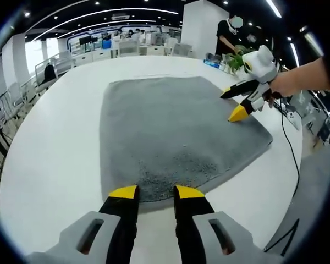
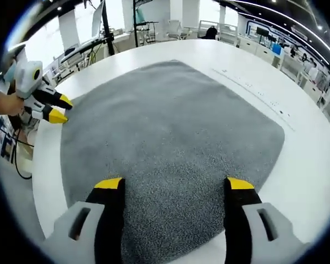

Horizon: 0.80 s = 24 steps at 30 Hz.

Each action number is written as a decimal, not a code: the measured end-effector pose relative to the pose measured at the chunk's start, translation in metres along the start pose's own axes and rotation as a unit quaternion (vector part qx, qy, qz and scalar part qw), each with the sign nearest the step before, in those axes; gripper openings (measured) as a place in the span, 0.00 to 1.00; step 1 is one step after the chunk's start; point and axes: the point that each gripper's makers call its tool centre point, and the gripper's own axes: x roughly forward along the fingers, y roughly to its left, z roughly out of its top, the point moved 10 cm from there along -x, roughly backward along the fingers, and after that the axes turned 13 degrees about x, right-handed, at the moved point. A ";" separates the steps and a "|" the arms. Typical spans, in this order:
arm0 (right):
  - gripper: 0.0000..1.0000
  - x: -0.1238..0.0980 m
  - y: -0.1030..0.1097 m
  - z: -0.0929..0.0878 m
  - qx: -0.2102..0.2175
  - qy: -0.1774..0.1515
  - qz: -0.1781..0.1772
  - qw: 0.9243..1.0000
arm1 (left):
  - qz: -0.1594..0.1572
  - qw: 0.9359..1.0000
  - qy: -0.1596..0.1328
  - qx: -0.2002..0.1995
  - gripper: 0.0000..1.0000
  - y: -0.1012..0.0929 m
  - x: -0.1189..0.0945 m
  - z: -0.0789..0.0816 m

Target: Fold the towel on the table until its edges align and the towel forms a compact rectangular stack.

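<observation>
Towel: a grey towel (image 1: 176, 135) lies spread flat and unfolded in a single layer on the white bench (image 1: 60, 148); it is roughly rectangular with rounded corners, and its pile looks coarser toward the edge nearest the left tongs.
Bench: white, with a curved edge; bare surface surrounds the towel on all sides.
Left tongs: in the left gripper view the left tongs (image 1: 156, 192) stand at the towel's near edge, yellow tips just over the hem, jaws parted by a narrow gap, nothing between them. In the right gripper view the same tongs (image 2: 60, 108) appear at the towel's far-left corner, held by a hand (image 2: 8, 103); the tips are slightly apart.
Right tongs: in the right gripper view the right tongs (image 2: 175, 184) sit above the towel near its closest corner, jaws spread wide, holding nothing. In the left gripper view they (image 1: 237, 102) hover at the towel's right edge, held by a hand (image 1: 289, 82), jaws apart; contact with the towel cannot be determined.
Cable: a black cable (image 1: 291, 159) runs from the right tongs across the bench, off the towel's right side.
Background beyond the towel: office desks and chairs; a person (image 1: 226, 34) stands past the bench's far edge.
</observation>
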 end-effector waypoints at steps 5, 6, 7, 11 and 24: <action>0.74 -0.003 0.002 -0.012 -0.002 -0.011 0.002 1.000 | -0.004 1.000 0.004 0.015 0.26 -0.009 -0.004 -0.003; 0.74 -0.002 0.000 -0.014 -0.001 -0.014 0.003 1.000 | -0.004 1.000 0.005 0.016 0.26 -0.010 -0.004 -0.004; 0.74 -0.003 0.000 -0.016 -0.001 -0.015 0.003 1.000 | -0.004 1.000 0.006 0.015 0.26 -0.011 -0.005 -0.004; 0.75 -0.008 0.008 -0.023 0.001 -0.014 0.000 1.000 | -0.005 1.000 0.006 0.018 0.26 -0.015 -0.009 -0.005; 0.74 -0.011 0.010 -0.037 0.002 -0.009 -0.003 1.000 | -0.008 0.999 0.017 0.026 0.26 -0.028 -0.013 -0.008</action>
